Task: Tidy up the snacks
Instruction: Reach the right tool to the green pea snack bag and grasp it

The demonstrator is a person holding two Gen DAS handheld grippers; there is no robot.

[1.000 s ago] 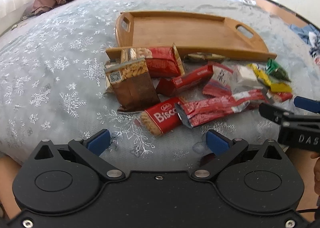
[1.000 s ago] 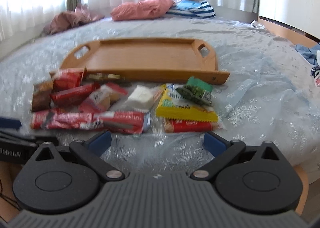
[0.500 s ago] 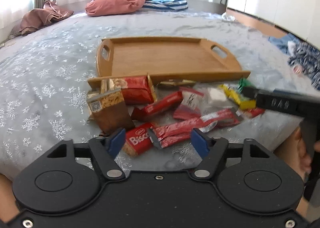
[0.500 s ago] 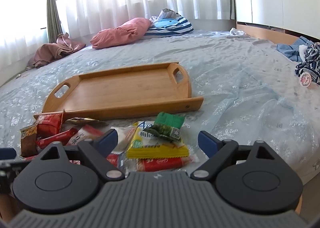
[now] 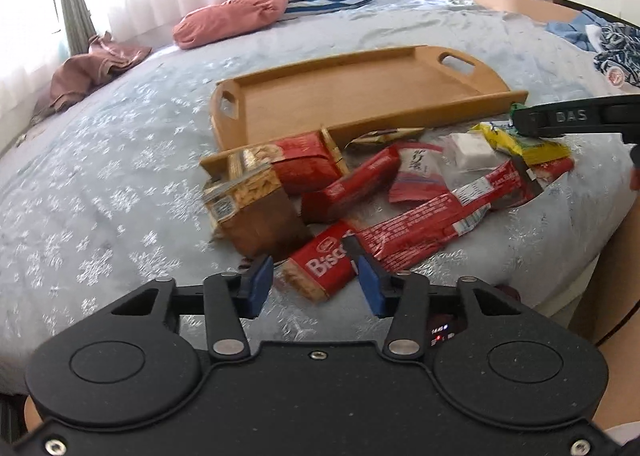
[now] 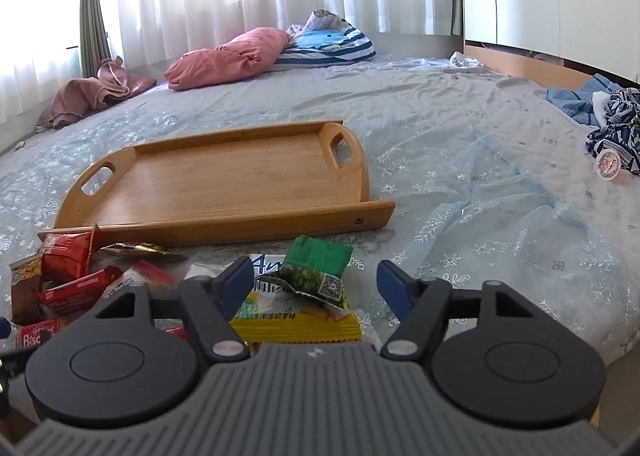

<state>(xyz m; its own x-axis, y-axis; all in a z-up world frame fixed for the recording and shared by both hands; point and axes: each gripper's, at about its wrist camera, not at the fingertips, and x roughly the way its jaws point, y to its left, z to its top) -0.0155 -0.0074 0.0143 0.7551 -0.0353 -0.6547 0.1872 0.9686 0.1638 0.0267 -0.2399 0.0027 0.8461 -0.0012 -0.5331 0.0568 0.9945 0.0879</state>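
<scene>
The left hand-held gripper point(image 5: 316, 290) hovers low over the near edge of the bed point(image 5: 100, 192), its jaws closing with nothing pressed between them yet. Just ahead of its tips lies the red Biscoff packet point(image 5: 320, 264), with a long red wrapper point(image 5: 432, 228) overlapping its right end and a brown cracker bag point(image 5: 256, 212) propped up ahead and to the left.

The right hand-held gripper point(image 6: 316, 288) is also released but narrowing, its jaws framing a crumpled green sachet point(image 6: 316, 270) that rests on top of a flat yellow packet point(image 6: 296, 316). The pads do not yet touch either.

Beyond both heaps, well ahead of the grippers, sits the wooden tray point(image 6: 224, 220), with nothing in it; all the snacks lie on the bed in front of its near rail.

These packets look light, thin and crinkly, with slick film that probably slides under pressure. The biscuits and crackers inside would likely crack if squeezed hard. The Biscoff packet seems firm enough to pinch across its short width; the green sachet is limp, so its raised crumpled edge looks the best hold.
</scene>
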